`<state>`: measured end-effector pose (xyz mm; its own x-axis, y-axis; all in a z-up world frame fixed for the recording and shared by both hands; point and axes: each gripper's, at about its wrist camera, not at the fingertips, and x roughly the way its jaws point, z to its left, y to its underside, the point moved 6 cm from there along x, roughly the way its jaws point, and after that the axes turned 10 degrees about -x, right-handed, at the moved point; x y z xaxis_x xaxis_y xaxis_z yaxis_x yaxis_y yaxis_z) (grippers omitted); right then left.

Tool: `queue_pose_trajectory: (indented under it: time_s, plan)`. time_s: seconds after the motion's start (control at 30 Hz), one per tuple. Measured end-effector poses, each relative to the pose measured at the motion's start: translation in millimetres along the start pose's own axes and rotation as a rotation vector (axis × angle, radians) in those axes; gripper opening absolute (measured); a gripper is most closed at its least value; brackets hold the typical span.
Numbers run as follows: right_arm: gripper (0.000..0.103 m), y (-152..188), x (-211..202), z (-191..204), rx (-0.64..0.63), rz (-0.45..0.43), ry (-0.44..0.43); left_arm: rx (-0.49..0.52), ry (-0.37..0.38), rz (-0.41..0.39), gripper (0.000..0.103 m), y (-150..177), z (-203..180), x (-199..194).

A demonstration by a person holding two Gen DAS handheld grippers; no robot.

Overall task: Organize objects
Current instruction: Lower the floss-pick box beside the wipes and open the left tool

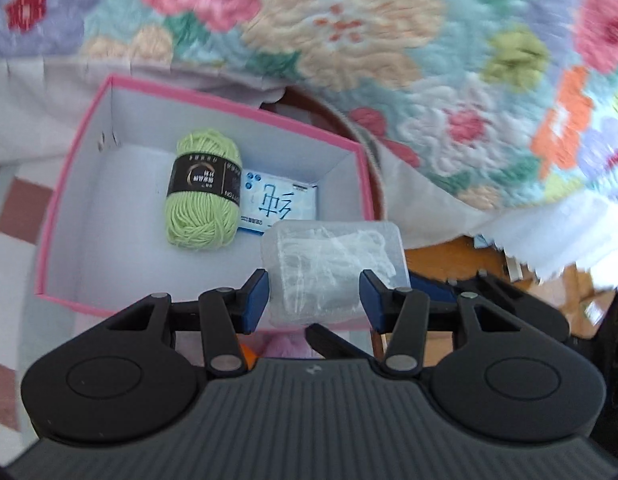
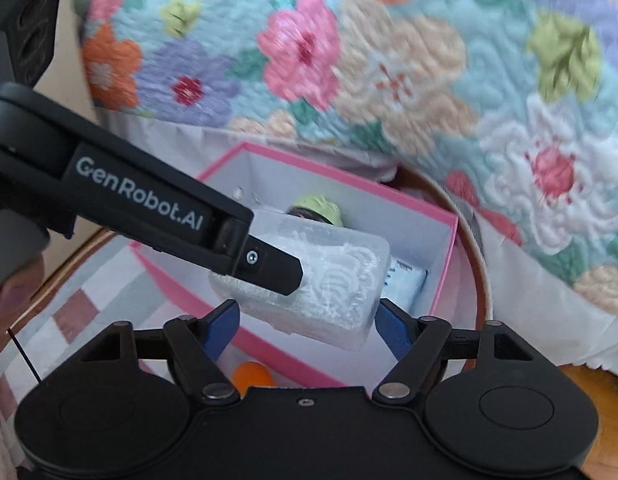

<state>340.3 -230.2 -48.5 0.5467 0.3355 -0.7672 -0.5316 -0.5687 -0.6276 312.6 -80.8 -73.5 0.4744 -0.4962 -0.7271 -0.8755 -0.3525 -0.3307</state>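
Observation:
A clear plastic box [image 1: 333, 256] with white pieces inside hangs over the near right corner of an open pink-rimmed box [image 1: 237, 106]. My left gripper [image 1: 313, 300] is shut on it, blue pads pressing both sides. In the right wrist view the clear plastic box [image 2: 333, 280] also sits between the fingers of my right gripper [image 2: 307, 326], with a gap showing at the left pad. One black left-gripper finger [image 2: 269, 268] lies across the clear box's side. Inside the pink box [image 2: 349, 176] lie a green yarn skein [image 1: 205, 192] and a blue-and-white packet [image 1: 281, 204].
A floral quilt [image 1: 389, 40] hangs behind and to the right of the pink box. The pink box stands on a checked cloth [image 1: 17, 208] over a round wooden table [image 2: 481, 272]. An orange ball [image 2: 253, 376] lies just outside the pink box's near wall.

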Motion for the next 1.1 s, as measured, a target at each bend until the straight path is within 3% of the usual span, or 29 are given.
queue_pose_trajectory:
  time_s: [0.23, 0.5, 0.63, 0.83, 1.1]
  plan:
    - [0.062, 9, 44, -7, -0.073, 0.084, 0.053, -0.072, 0.012, 0.071, 0.048, -14, 22, 51]
    - [0.061, 7, 88, -12, -0.083, 0.235, 0.052, -0.127, 0.007, 0.147, 0.048, -25, 45, 93]
    - [0.061, 8, 101, -10, -0.150, 0.313, 0.054, -0.156, 0.017, 0.190, 0.046, -24, 51, 103]
    - [0.061, 7, 109, -15, -0.121, 0.319, 0.018, -0.137, 0.010, 0.190, 0.046, -26, 55, 111]
    - [0.063, 13, 124, -16, -0.125, 0.357, 0.035, -0.155, -0.001, 0.203, 0.046, -28, 56, 121]
